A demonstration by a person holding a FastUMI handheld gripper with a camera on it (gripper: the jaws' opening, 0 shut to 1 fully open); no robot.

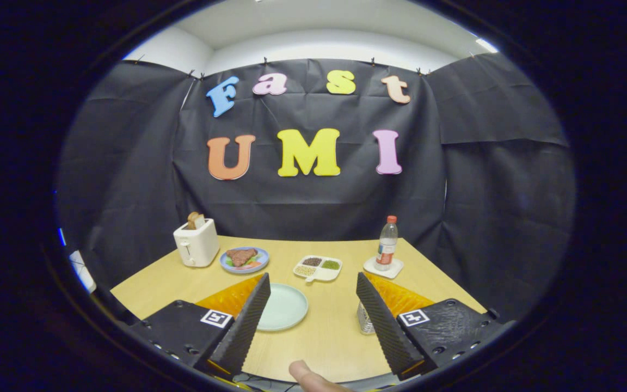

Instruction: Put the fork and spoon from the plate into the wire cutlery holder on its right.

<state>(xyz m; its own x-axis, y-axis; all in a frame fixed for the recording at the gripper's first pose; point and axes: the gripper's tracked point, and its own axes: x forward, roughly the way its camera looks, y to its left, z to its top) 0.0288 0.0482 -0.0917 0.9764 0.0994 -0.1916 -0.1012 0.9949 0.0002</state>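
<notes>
Now I'm holding the gripper (pixel 312 283) spread wide, plate (pixel 283 307) lying between its fingers, wire cutlery holder (pixel 365 320) touching the right one.

Hand-held gripper (pixel 312 287) gapes above plate (pixel 286 307), holder (pixel 365 321)

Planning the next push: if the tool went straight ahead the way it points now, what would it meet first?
The tool, open, points across bare table between the pale green plate and wire holder. Straight on, it likely meets the divided snack tray first; depth is unclear.
</notes>
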